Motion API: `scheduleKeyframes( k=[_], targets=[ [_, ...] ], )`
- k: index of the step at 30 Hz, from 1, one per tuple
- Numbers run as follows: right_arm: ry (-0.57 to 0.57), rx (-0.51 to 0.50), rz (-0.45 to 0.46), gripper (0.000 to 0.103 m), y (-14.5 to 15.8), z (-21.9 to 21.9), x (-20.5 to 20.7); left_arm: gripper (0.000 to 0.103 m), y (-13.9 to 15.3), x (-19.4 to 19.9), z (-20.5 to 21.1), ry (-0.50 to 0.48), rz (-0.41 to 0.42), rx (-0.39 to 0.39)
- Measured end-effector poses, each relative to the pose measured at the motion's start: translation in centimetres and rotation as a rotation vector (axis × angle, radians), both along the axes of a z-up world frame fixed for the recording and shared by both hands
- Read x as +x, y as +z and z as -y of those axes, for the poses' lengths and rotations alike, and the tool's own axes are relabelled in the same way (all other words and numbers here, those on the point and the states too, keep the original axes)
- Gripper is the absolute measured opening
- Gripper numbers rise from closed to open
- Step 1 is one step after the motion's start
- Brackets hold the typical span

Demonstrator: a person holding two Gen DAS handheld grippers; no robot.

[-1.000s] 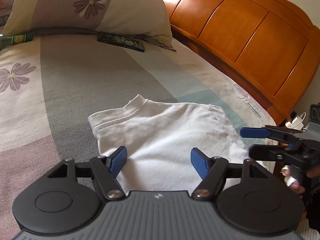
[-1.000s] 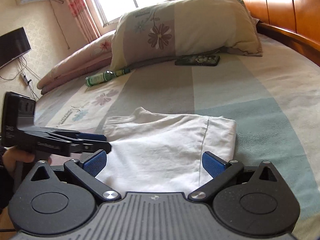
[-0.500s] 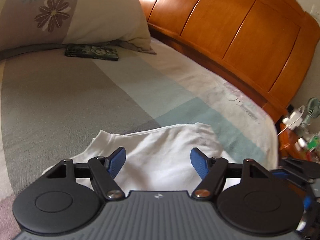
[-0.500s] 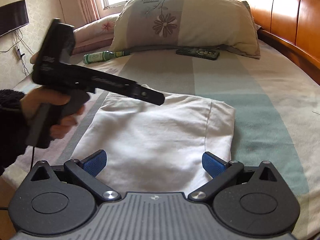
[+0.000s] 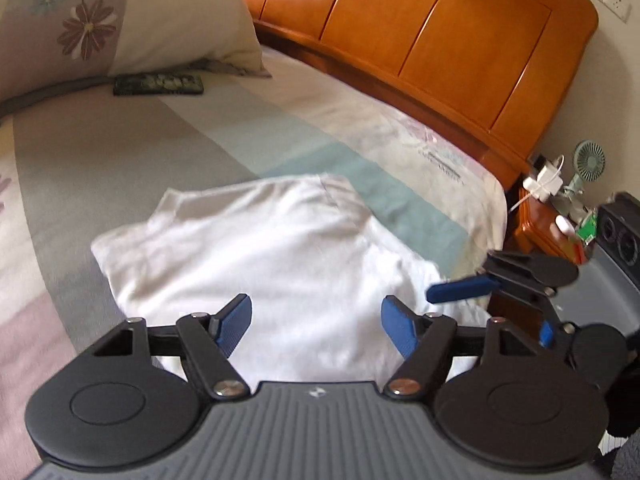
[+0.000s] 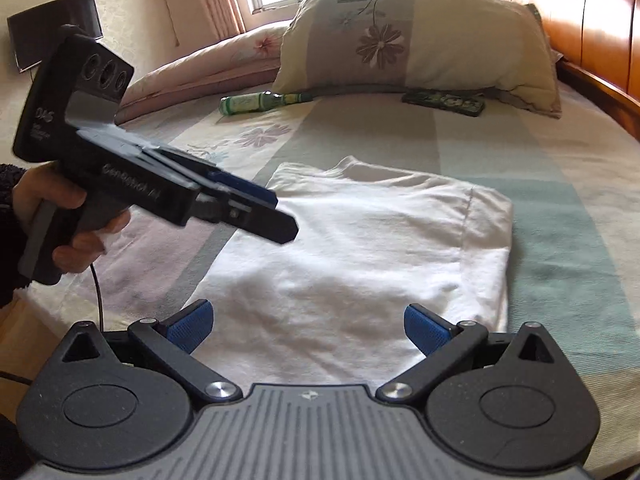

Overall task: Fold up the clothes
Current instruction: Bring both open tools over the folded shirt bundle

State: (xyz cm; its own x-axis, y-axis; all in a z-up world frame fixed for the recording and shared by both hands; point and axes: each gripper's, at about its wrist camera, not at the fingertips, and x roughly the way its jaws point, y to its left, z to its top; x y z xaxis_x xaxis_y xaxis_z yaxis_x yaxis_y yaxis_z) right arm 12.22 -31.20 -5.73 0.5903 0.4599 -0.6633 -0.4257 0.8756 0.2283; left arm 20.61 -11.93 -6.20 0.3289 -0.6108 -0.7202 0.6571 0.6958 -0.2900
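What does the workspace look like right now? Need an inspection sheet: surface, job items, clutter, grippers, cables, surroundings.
Surface: bed with striped floral sheet.
Job's things: white shirt, partly folded, lying flat.
Clutter: green bottle and dark flat case near the pillow.
Grippers: left gripper opening, nothing between its pads; right gripper open, empty; both above the shirt.
Cables: black cord under the left hand; white charger lead on the nightstand.
Surroundings: wooden headboard, window, wall screen, small fan.
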Motion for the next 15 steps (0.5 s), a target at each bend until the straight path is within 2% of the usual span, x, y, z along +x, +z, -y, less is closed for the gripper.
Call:
scheduleKeyframes(
  k=[2,5,7,9,11,15],
  targets=[
    [-0.032,-0.013,-0.024,0.103,-0.8,0.6,0.3,0.072,-1.0,-0.6,-0.3,0.034,-0.033,0.028],
    [-0.064,0.011,-0.045,0.103,-1.2,1.9,-0.3,0.072,-2.1,-0.8,-1.6,0.093,-0.079,0.011],
    [-0.098,-0.009,-0.053,0.103,-0.7,2.3,-1.2,0.072,-1.9,-0.8,-1.7,0.108,-0.083,0.011],
    [-0.123,-0.044,-0.043,0.103,-0.2,2.3,-1.8,0.072,-1.3,-1.0,-1.3,0.095,-0.063,0.007],
    [-0.125,-0.036,-0.034,0.103,0.3,2.3,-2.0,0.072,-0.7,-1.3,-0.7,0.077,-0.039,0.001],
    [-0.144,-0.036,-0.034,0.103,0.6,1.4,-1.3,0.075,-1.0,-1.9,0.6,0.049,-0.047,0.01]
  ],
)
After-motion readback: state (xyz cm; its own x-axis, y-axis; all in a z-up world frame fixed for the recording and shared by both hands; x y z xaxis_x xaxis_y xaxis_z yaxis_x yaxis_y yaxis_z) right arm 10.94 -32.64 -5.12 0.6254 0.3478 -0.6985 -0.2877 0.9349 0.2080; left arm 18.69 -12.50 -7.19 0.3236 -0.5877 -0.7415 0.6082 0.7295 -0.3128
